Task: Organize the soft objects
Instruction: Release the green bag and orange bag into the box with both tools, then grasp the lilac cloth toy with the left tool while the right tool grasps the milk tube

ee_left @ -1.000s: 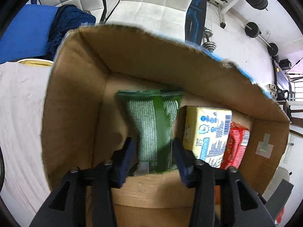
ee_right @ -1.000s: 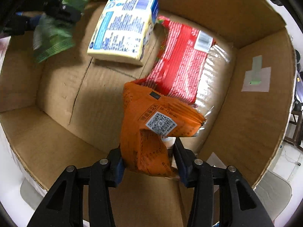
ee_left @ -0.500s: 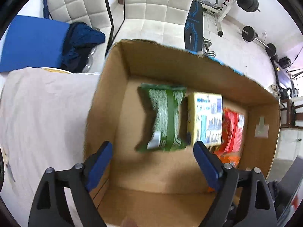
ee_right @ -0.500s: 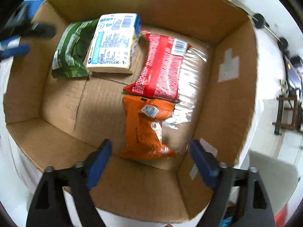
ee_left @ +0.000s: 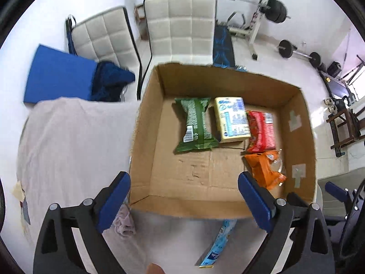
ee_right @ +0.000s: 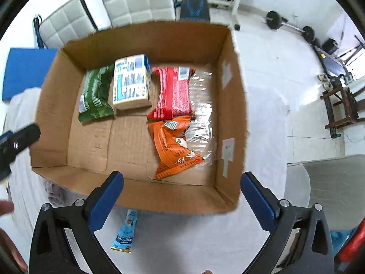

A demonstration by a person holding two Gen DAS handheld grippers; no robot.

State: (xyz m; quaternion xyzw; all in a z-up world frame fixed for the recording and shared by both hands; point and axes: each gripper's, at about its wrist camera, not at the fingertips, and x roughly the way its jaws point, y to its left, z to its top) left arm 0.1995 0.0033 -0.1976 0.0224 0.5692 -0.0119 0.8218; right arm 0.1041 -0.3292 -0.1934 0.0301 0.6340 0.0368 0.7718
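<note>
Four soft packets are shown lying in the cardboard box (ee_right: 230, 105): green packet (ee_right: 94, 96), yellow pack (ee_right: 131, 83), red packet (ee_right: 173, 92) and, nearer, orange packet (ee_right: 175, 147). Above it, left tongs (ee_left: 182, 203) and right tongs (ee_right: 182, 202) are seen spread apart, just opened, with nothing clamped.

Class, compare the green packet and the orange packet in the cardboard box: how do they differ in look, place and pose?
The green packet is dark green with pale print; the orange packet is bright orange with a white label.
The green packet lies at the left end of the row, beside the yellow pack; the orange packet lies below the red packet.
The orange packet rests partly on clear wrap; the green one lies on bare cardboard.
Both lie flat in the box, ungripped.
</note>
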